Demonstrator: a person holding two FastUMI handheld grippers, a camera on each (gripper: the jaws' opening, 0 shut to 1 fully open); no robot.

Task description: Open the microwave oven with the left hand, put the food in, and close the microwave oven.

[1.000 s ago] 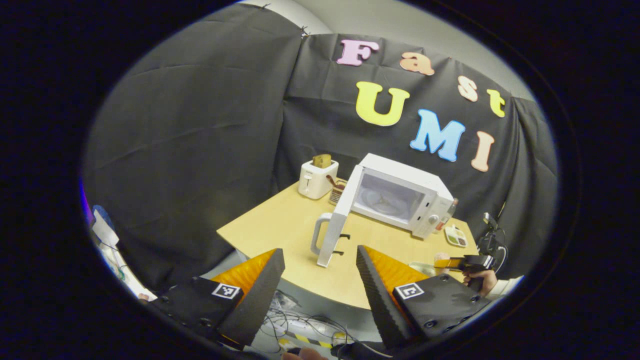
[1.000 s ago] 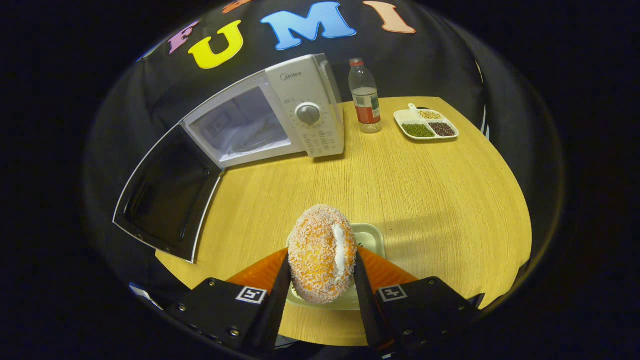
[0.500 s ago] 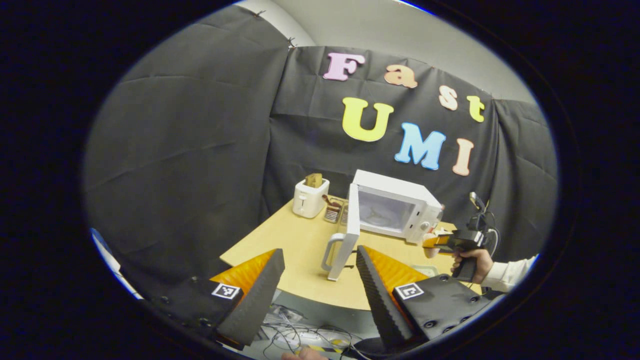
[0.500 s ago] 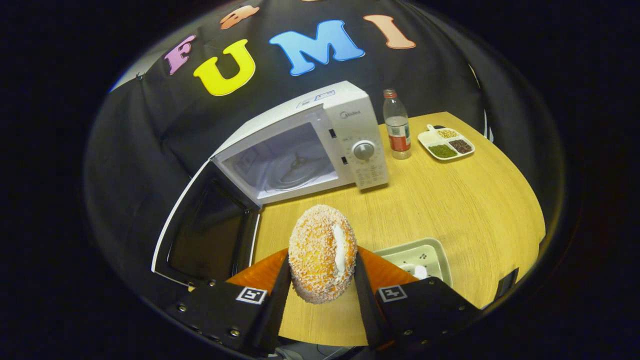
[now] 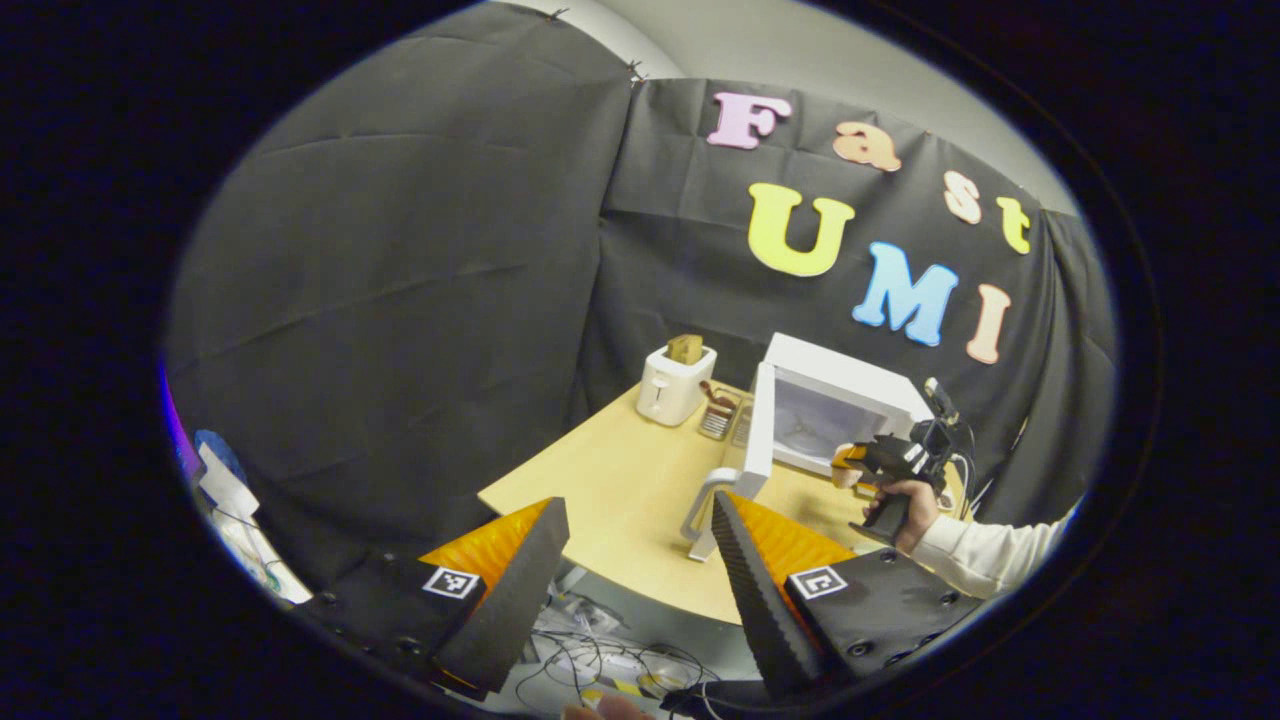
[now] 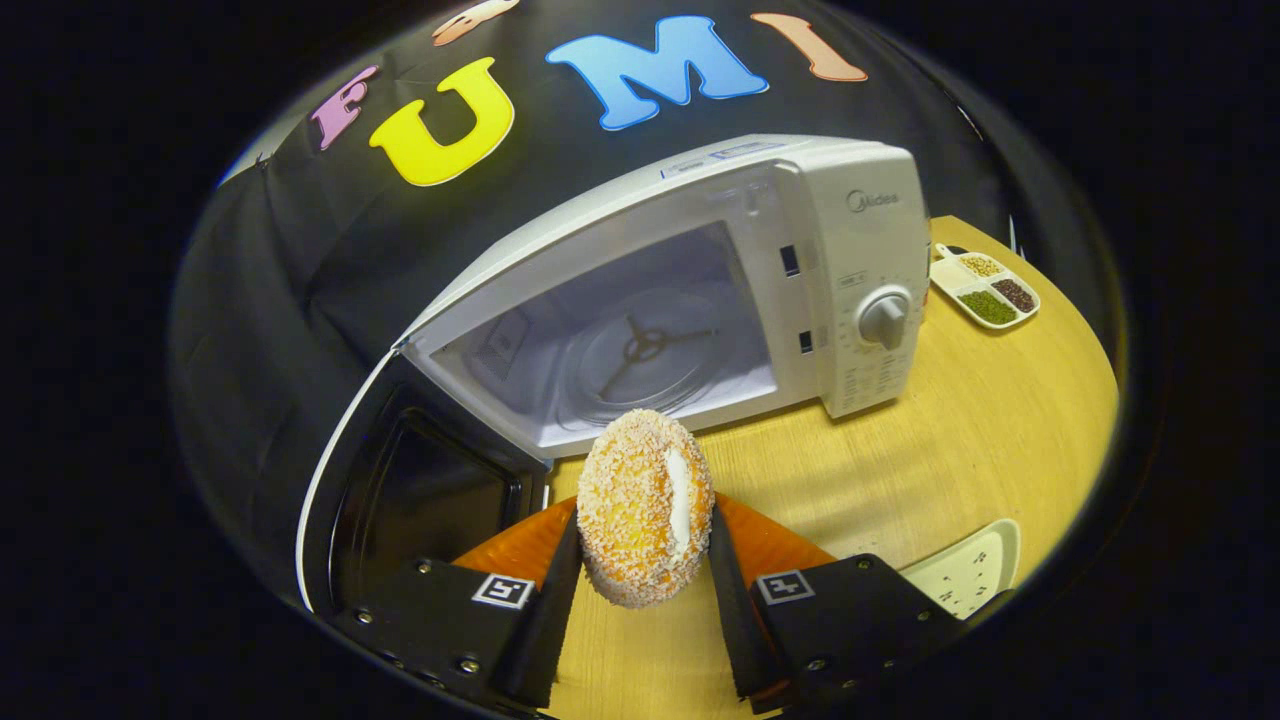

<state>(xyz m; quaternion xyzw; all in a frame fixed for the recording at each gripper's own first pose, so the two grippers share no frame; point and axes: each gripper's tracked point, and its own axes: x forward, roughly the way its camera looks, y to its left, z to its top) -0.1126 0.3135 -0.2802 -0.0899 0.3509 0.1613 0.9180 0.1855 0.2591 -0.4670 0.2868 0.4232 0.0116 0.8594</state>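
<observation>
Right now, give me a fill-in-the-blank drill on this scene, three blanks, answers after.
1. The microwave door stands ____.
2. The right gripper is shut on a crumbed ____.
3. The left gripper has its jaws ____, with nothing between them.

Missing words: open; bun; open

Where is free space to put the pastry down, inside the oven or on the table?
The glass turntable inside the microwave is bare. The table in front of the microwave, between its open door and the divided dish, is bare too. The right gripper holds the pastry.
</observation>
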